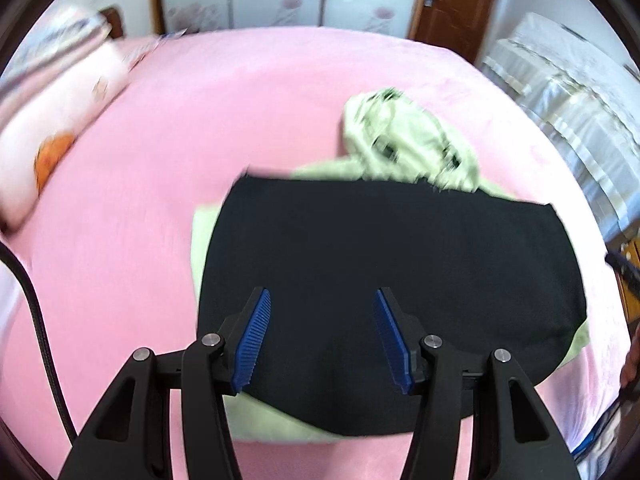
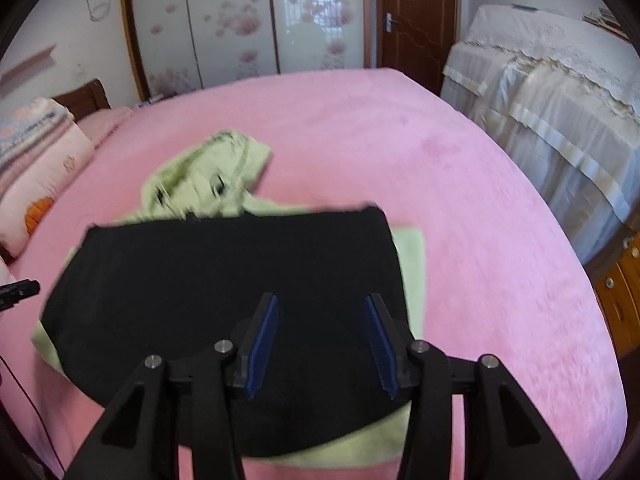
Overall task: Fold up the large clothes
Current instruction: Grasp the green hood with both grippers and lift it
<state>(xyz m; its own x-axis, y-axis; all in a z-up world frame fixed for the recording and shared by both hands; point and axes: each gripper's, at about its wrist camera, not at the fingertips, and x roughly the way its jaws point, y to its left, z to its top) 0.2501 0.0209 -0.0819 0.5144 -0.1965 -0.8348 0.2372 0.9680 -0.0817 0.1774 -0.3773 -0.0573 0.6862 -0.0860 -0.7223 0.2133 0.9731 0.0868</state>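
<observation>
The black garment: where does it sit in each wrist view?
Left wrist: black garment fills lower centre to right, on the green garment.
Right wrist: black garment fills lower centre to left.
Shared landmark: the green garment's crumpled part just beyond its far edge.

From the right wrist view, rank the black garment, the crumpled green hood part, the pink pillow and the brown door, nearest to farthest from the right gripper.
1. Black garment: directly under the open right gripper.
2. Crumpled green hood part: just beyond the black cloth's far edge, slightly left.
3. Pink pillow: far left, at the bed's head.
4. Brown door: past the bed's far edge, on the back wall.
</observation>
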